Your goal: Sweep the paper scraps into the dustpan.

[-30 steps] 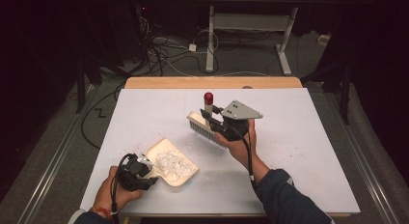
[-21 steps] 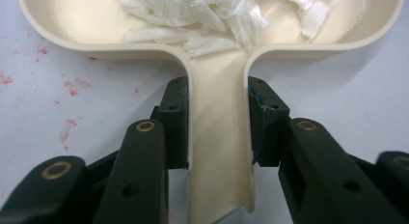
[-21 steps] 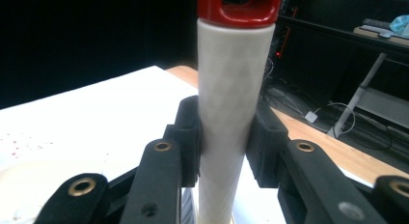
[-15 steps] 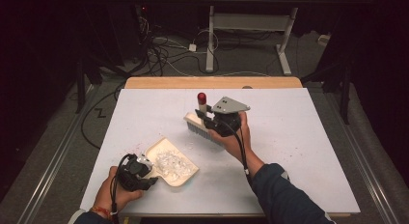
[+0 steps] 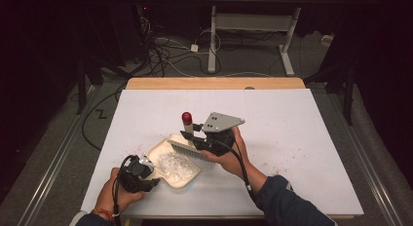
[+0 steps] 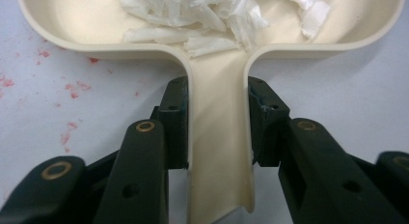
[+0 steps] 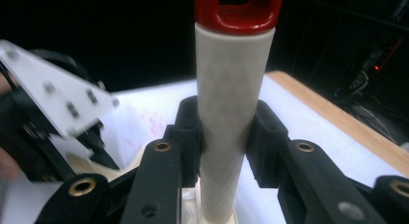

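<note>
A cream dustpan (image 5: 160, 147) lies near the front left of the white table and holds several white scraps (image 5: 174, 165). My left gripper (image 5: 146, 179) is shut on the dustpan's handle (image 6: 219, 151), one jaw on each side, with the scraps (image 6: 193, 21) just beyond. My right gripper (image 5: 197, 133) is shut on the white handle (image 7: 234, 103) of a brush with a red tip (image 5: 186, 118). The handle stands nearly upright. The brush head (image 5: 187, 150) rests bristles-down at the dustpan's far right rim.
Red specks (image 5: 287, 160) are scattered over the white tabletop (image 5: 292, 119), and more lie beside the dustpan (image 6: 67, 93). A wooden strip (image 5: 214, 83) runs along the table's far edge. Cables and table legs are on the dark floor beyond.
My right gripper has carried the brush left and towards the person, from mid-table to the dustpan's rim. The left gripper and the dustpan have stayed in place.
</note>
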{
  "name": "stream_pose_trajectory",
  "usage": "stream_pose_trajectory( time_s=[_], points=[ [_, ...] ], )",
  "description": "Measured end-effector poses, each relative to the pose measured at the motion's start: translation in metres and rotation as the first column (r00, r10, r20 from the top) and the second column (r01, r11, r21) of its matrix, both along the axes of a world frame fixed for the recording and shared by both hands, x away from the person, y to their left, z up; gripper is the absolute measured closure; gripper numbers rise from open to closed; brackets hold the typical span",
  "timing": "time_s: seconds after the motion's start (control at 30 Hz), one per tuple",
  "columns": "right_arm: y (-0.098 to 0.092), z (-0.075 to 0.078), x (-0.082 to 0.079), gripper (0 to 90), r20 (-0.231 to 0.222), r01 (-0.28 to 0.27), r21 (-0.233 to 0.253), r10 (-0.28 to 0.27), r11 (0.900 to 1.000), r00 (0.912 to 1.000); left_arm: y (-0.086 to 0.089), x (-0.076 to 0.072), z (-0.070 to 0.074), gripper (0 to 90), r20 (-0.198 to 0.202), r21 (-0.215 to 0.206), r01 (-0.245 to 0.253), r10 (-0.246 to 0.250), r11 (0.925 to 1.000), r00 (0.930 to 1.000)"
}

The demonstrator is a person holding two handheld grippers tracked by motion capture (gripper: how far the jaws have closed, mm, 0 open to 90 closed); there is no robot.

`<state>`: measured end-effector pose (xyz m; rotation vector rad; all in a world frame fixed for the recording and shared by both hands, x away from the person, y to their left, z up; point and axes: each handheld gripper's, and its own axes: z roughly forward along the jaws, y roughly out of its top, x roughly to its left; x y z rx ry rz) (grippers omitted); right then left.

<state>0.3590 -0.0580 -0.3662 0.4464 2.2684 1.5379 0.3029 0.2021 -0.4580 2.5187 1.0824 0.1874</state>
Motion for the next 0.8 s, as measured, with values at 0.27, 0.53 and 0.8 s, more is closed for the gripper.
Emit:
stream_pose_trajectory(
  time_s=[0.27,0.53,0.8],
  points=[
    [-0.018,0.024,0.004,70.5,0.016,0.027,0.085,-0.029,0.996,0.9995,0.0,0.001,0.0,63.5,-0.003,0.002,0.006,-0.006,1.0,1.0],
    [-0.021,0.012,0.01,70.5,0.096,0.134,0.0,-0.133,0.991,0.9864,0.0,0.001,0.001,63.5,-0.006,0.001,0.002,-0.002,1.0,1.0],
    [-0.01,-0.017,0.015,70.4,0.095,0.156,-0.068,-0.149,0.985,0.9842,0.001,0.002,0.002,63.5,-0.03,0.005,0.005,-0.005,1.0,0.9995]
  ],
)
